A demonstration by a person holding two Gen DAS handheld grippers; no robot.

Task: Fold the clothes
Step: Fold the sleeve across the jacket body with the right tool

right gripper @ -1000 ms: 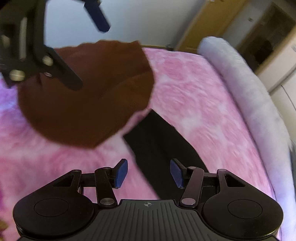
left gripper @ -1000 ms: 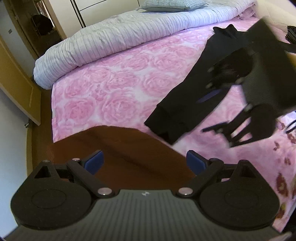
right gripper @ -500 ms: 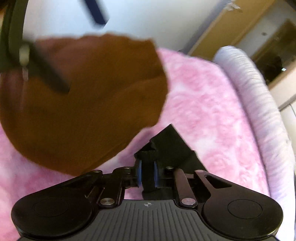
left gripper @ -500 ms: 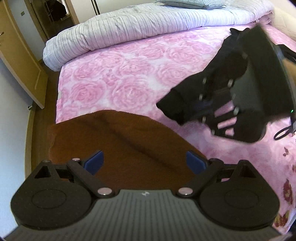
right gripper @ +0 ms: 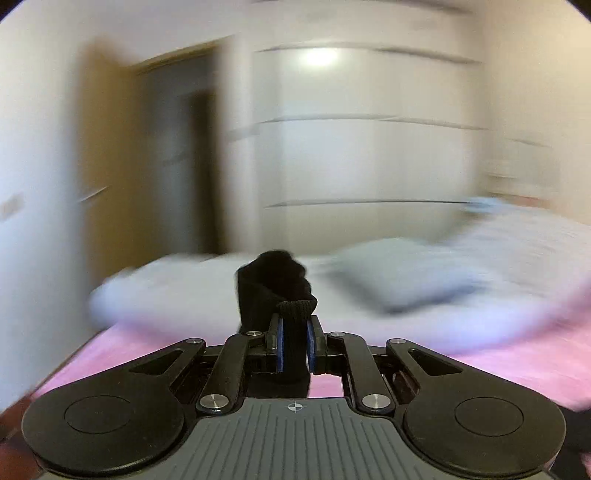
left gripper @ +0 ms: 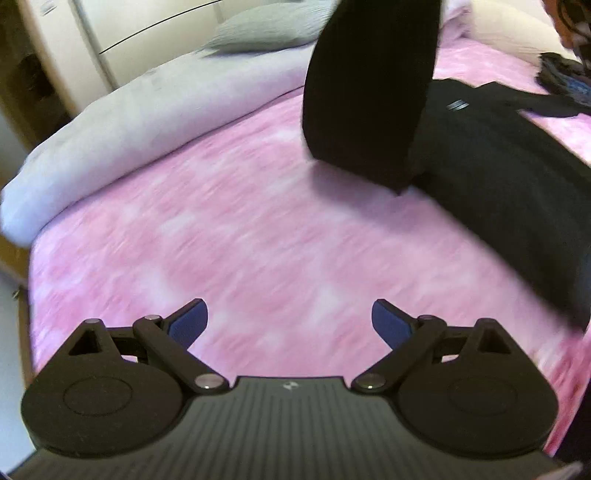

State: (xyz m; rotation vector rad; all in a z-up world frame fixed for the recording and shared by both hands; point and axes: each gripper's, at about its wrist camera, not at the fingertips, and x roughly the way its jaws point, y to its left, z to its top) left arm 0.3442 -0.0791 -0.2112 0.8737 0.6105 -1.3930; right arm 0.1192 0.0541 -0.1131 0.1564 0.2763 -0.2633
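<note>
Since half a second ago, the right gripper (right gripper: 293, 349) has risen from bed level to face the room, carrying its pinch of black garment (right gripper: 275, 286) with it; the brown cloth seen earlier under both cameras is gone from the left view and shows only as a blurred sliver at the lower left edge of the right view.

Right gripper: blue pads clamped together on a bunched, ribbed edge of the black garment, which stands up between them. Left gripper (left gripper: 290, 325): fingers spread wide apart, nothing between them, hovering over bare sheet.

In the left view, one part of the black garment (left gripper: 495, 162) lies flat on the bed at right, while another part hangs lifted in the upper centre, its lower end just above the sheet.

Surface: pink rose-print bedsheet (left gripper: 236, 236), blurred by motion. A pale lilac duvet (left gripper: 122, 122) is rolled along the far side, a grey pillow (left gripper: 269, 26) on it.

Room: white wardrobe doors (right gripper: 354, 147), wooden door (right gripper: 110, 155) at left beside a dark doorway. Both views are motion-blurred.
</note>
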